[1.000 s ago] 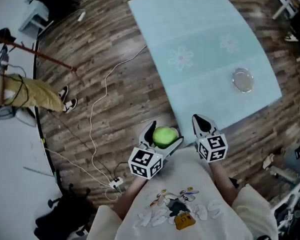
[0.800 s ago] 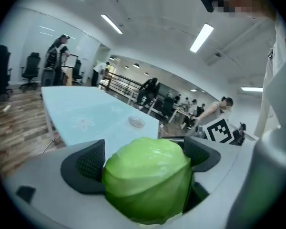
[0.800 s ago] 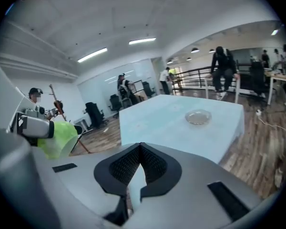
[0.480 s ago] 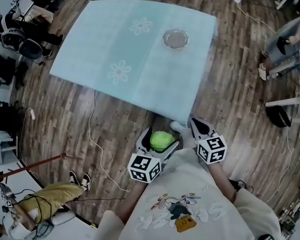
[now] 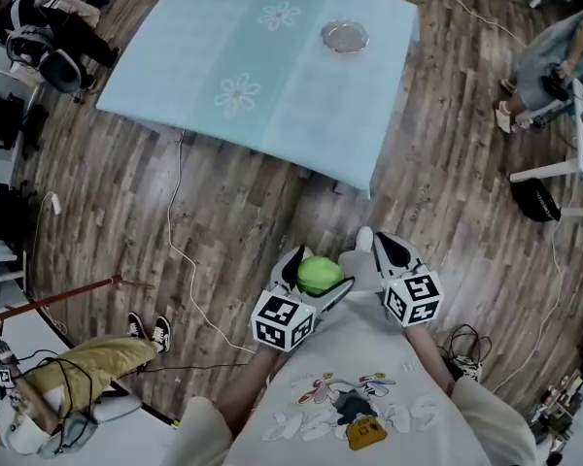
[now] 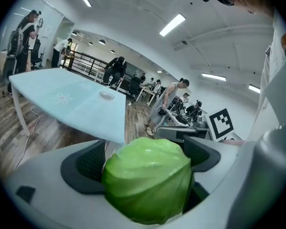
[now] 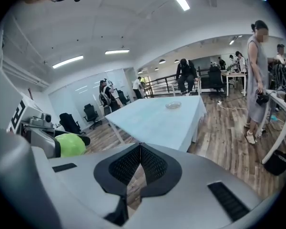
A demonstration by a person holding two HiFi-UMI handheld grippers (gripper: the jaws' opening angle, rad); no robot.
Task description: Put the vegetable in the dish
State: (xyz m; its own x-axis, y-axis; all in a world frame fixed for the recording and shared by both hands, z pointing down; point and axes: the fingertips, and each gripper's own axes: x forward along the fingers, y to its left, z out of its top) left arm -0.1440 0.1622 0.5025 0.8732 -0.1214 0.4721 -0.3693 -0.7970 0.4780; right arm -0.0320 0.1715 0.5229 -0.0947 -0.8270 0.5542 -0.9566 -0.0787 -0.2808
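Cabbage point(image 6: 148, 180) is clamped in the left gripper point(image 5: 318, 268), held over wooden floor point(image 5: 223, 212) and well short of the table point(image 5: 272, 76). That table is pale blue with two flower prints. The left gripper's jaws stand wide apart, both pads pressed to the cabbage's sides. The right gripper point(image 5: 382, 244) is just beside it, jaws closed tip to tip with nothing between them. The cabbage is a round, bright green head of smooth wrapped leaves. A small clear dish point(image 5: 345, 37) sits near the table's far edge.
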